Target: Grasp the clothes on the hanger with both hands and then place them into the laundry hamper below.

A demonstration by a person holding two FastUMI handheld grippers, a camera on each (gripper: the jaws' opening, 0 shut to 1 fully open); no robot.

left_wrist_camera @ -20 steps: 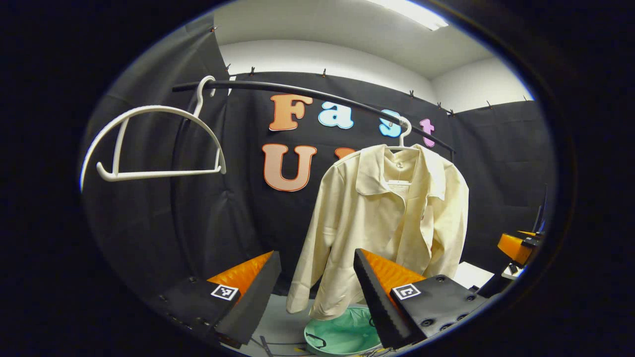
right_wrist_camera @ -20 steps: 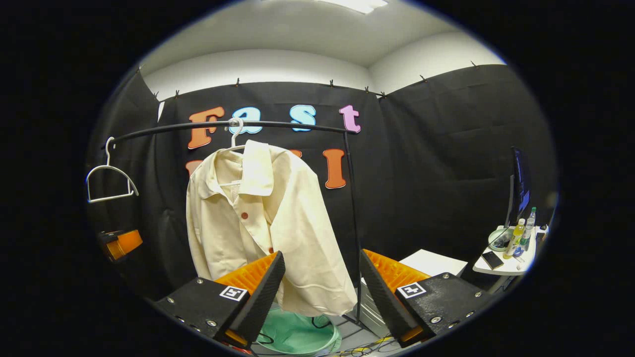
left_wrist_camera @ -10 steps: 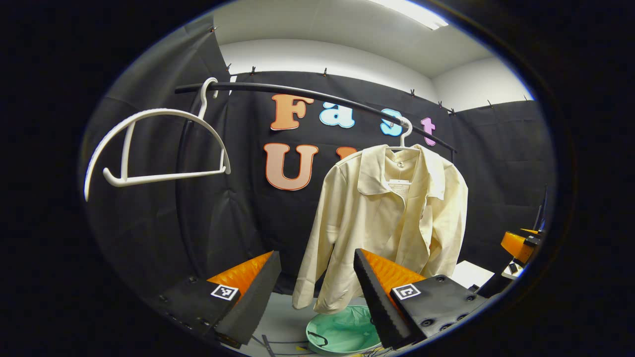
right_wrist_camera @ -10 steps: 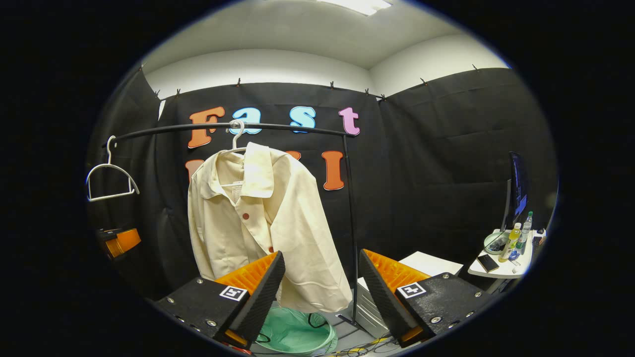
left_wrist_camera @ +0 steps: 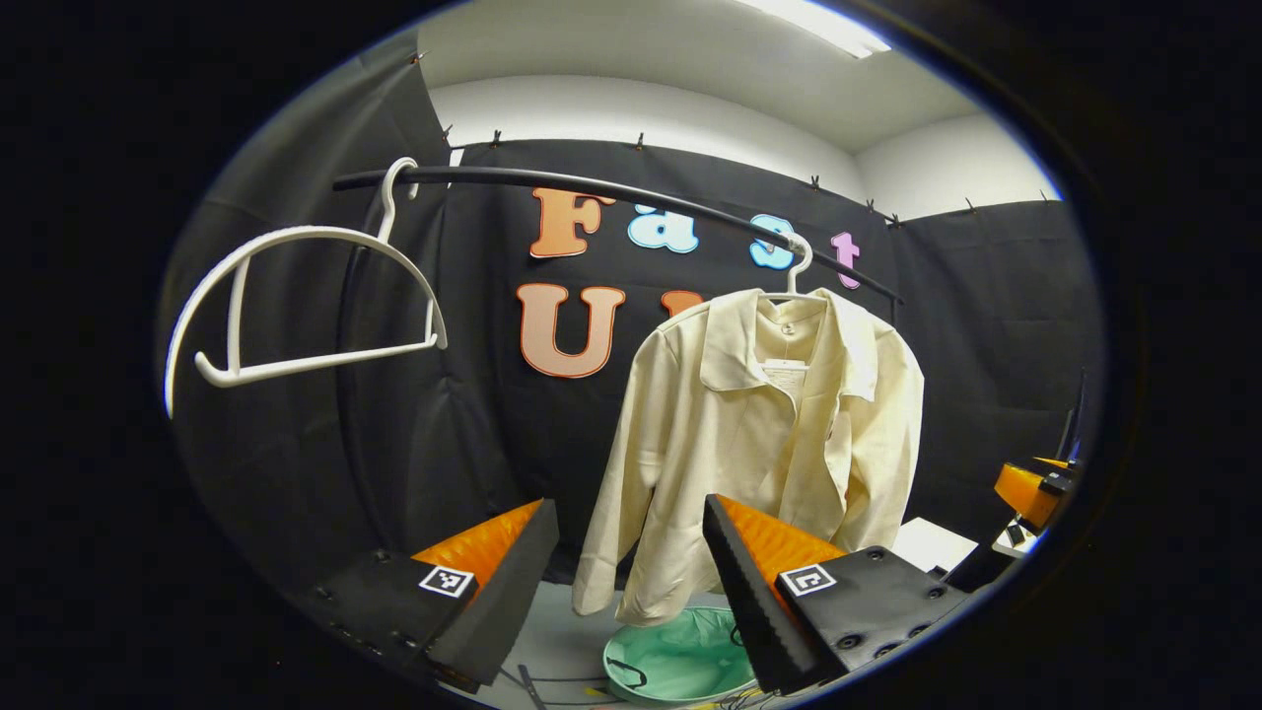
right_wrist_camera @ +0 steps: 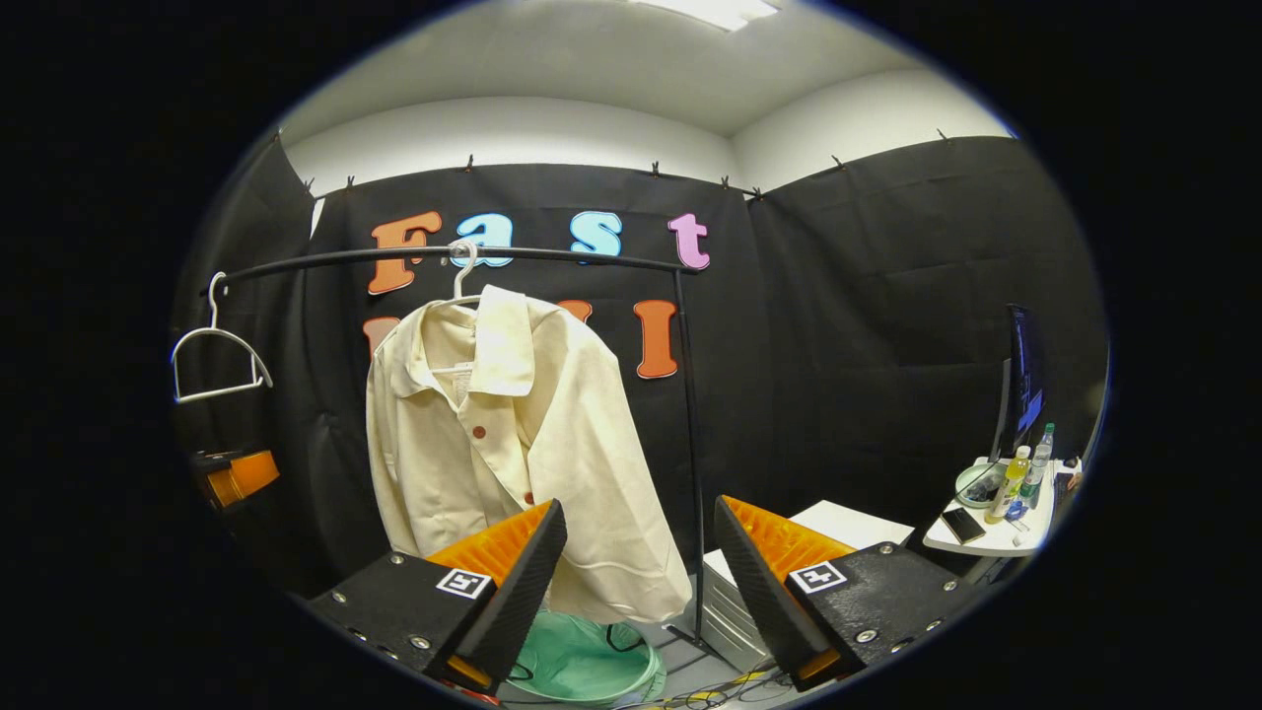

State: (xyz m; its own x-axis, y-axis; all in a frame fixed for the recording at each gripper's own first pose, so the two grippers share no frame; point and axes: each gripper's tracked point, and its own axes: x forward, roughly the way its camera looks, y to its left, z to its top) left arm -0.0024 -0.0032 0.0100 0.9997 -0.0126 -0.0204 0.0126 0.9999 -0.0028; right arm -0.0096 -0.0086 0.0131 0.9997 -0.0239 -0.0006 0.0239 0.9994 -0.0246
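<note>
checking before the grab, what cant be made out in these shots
- Hamper: far rim hidden behind the shirt hem in the left gripper view; the right gripper's finger covers part in the right gripper view.
- Shirt's hanger: arms under the collar.
- Side table items: too small.

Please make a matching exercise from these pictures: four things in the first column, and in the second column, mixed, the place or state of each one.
Things:
1. cream shirt
2. empty white hanger
3. green hamper
4. left tongs

Places or states:
A. on the floor, below the shirt
B. open, holding nothing
C. hanging on a hanger on the black rail
D. bare, at the rail's left end in the left gripper view

Pairs: 1-C, 2-D, 3-A, 4-B
</note>
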